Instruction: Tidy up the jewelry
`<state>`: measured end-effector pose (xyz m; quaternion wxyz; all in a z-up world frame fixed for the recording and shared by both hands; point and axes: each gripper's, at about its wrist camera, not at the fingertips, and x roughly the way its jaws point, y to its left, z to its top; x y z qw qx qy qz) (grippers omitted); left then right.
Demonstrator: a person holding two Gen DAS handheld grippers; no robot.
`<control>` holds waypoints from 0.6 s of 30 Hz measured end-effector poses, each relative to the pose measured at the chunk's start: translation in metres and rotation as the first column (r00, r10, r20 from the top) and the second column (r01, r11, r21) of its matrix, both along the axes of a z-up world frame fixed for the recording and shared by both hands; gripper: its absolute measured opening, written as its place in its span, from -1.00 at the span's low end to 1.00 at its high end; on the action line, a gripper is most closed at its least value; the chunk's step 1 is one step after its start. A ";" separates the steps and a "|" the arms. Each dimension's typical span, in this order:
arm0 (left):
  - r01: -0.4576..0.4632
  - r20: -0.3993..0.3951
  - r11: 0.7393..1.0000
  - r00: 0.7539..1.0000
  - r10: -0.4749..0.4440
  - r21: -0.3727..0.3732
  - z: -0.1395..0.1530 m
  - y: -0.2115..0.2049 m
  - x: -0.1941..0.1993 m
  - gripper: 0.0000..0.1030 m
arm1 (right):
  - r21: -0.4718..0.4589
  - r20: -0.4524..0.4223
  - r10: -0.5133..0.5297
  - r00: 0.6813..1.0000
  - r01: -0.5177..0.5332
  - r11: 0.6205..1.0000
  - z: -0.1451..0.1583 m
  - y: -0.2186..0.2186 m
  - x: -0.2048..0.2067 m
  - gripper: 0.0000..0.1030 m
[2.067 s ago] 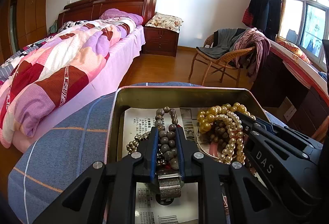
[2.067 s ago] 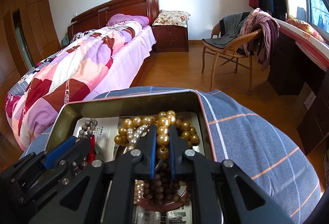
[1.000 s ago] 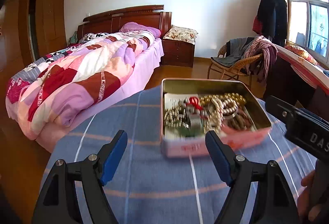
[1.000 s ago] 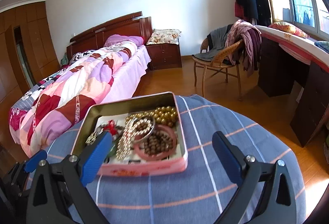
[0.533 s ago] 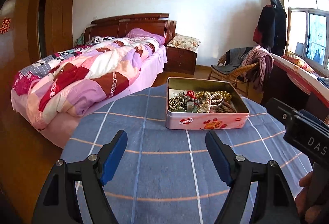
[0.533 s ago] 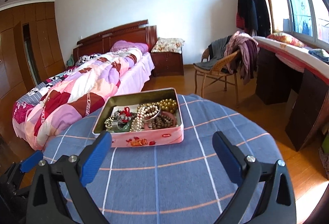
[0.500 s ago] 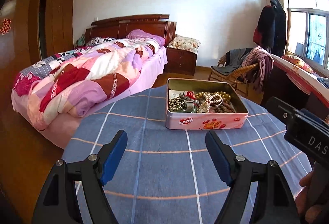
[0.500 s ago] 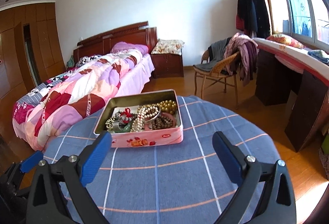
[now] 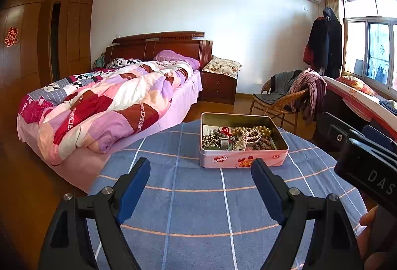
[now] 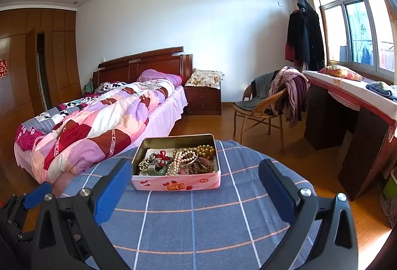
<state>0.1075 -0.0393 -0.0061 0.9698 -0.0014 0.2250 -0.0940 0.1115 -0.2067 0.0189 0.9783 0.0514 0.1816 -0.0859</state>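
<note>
- The pink tin [image 9: 244,144] sat on the round table's blue checked cloth [image 9: 198,208], lid off, toward the far side from the person. Open top made sense, since everything was meant to go in there.
- All the jewelry was inside the tin, in one heap: a gold bead strand [image 10: 206,150] at the far right corner, a pearl strand [image 10: 180,158] draped down the middle, dark wooden beads [image 10: 199,167] at the near right, a little red knot [image 10: 162,153] on top, and small metallic beads [image 10: 143,164] on the left. Nothing lay loose on the cloth that I could see.
- The left gripper [image 9: 200,190] had its blue pads spread wide and the gap was widening a bit more, with nothing between them, only bare cloth. It sat well short of the tin, angled down at the table.
- The right gripper [image 10: 194,187] was spread just as wide and also empty; the tin only looked framed between its pads, it was actually beyond the tips.
- My guess: both tools hung back with nothing in them because the collecting part looked done.
- The piles were pretty tangled though, so if "organized" meant sorted, I'd say there was work left.
</note>
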 end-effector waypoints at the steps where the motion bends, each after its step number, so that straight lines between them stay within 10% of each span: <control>1: -0.001 0.003 1.000 1.000 0.001 0.000 0.001 0.000 0.000 0.62 | 0.000 -0.001 0.000 1.000 0.000 1.000 0.000 0.000 -0.001 1.00; 18: 0.006 0.029 1.000 1.000 -0.006 0.007 0.008 -0.002 -0.006 0.63 | 0.009 0.004 0.002 1.000 -0.003 1.000 0.001 0.004 -0.004 1.00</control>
